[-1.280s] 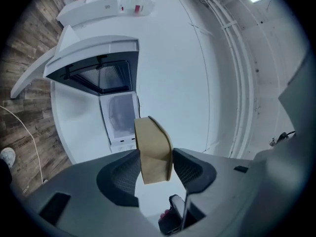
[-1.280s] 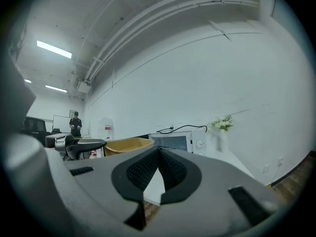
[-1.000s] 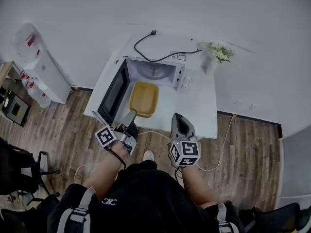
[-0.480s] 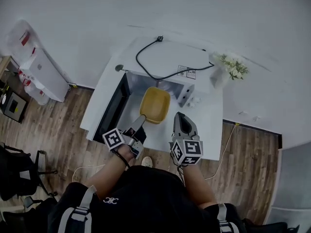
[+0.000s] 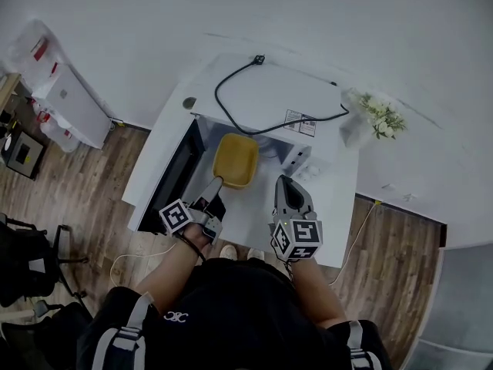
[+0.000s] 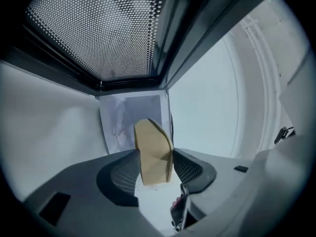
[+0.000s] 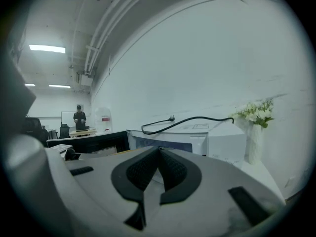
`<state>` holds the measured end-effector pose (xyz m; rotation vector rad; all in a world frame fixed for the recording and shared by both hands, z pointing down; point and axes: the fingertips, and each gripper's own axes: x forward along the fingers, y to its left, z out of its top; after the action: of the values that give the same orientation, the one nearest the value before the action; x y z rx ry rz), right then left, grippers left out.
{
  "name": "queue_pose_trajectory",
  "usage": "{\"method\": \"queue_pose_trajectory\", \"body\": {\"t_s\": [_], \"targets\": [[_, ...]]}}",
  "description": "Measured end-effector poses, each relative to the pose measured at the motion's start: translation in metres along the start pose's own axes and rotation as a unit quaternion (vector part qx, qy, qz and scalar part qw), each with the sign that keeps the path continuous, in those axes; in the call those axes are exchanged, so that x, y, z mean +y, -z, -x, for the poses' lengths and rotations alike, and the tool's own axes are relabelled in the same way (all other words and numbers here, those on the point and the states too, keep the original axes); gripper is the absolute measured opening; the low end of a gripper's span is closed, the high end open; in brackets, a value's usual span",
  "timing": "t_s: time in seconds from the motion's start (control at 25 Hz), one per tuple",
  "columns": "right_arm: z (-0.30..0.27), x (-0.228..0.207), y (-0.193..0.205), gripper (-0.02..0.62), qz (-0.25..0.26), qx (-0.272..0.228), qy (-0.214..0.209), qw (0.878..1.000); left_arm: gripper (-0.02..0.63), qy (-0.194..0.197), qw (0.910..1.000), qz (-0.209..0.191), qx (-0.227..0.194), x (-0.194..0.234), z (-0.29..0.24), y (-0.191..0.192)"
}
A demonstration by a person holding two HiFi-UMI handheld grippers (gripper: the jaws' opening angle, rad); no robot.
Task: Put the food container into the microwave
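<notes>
One label (image 5: 300,122) on microwave (image 5: 262,99), unreadable | left gripper (image 5: 215,182) clamps food container (image 5: 235,159)

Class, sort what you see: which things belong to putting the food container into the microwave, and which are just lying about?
Job: food container, held by the left gripper; microwave, door open.
Lying about: vase of flowers; unplugged power cord on the microwave; right gripper, shut, empty.

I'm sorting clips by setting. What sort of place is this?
Probably an office or lab room rather than a home kitchen: the microwave stands on a white table against a bare wall, and the right gripper view shows ceiling strip lights and a person at a desk.
</notes>
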<state>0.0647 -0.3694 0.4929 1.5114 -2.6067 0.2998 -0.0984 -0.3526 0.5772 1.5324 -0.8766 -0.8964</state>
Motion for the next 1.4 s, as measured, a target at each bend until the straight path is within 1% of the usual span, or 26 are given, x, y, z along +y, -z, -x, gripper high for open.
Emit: {"method": "queue_pose_trajectory", "body": {"t_s": [0.2, 0.4, 0.6, 0.72, 0.88, 0.96, 1.04, 1.2, 1.28, 1.4], "targets": [[-0.011, -0.011, -0.002, 0.006, 0.012, 0.006, -0.014, 1.0, 0.216, 0.007, 0.9994, 0.01, -0.034, 0.019, -0.016, -0.015], [-0.013, -0.021, 0.003, 0.006, 0.038, 0.018, -0.021, 0.999, 0.216, -0.005, 0.9983, 0.014, -0.056, 0.044, -0.033, -0.027], [-0.01, -0.035, 0.01, 0.006, 0.036, 0.028, -0.008, 0.999, 0.216, -0.003, 0.9967, 0.014, -0.08, 0.06, -0.051, -0.043], [-0.008, -0.042, 0.017, 0.006, 0.035, 0.037, -0.003, 0.999, 0.216, -0.011, 0.996, 0.014, -0.087, 0.069, -0.066, -0.049], [-0.003, -0.046, 0.026, 0.006, 0.033, 0.047, 0.001, 0.998, 0.216, -0.019, 0.994, 0.032, -0.103, 0.083, -0.087, -0.056], [-0.001, -0.048, 0.028, 0.006, 0.036, 0.051, 0.004, 0.998, 0.216, -0.017, 0.9938, 0.033, -0.105, 0.086, -0.099, -0.059], [0.002, -0.05, 0.028, 0.006, 0.037, 0.052, 0.007, 0.998, 0.218, -0.015, 0.9941, 0.026, -0.104, 0.088, -0.108, -0.063], [0.006, -0.055, 0.029, 0.006, 0.036, 0.054, 0.014, 0.998, 0.218, -0.03, 0.9941, 0.02, -0.103, 0.096, -0.123, -0.07], [0.008, -0.057, 0.03, 0.006, 0.035, 0.056, 0.016, 0.998, 0.218, -0.038, 0.9943, 0.011, -0.099, 0.097, -0.13, -0.073], [0.011, -0.058, 0.032, 0.006, 0.035, 0.059, 0.017, 0.998, 0.219, -0.048, 0.9953, -0.011, -0.083, 0.097, -0.141, -0.073]]}}
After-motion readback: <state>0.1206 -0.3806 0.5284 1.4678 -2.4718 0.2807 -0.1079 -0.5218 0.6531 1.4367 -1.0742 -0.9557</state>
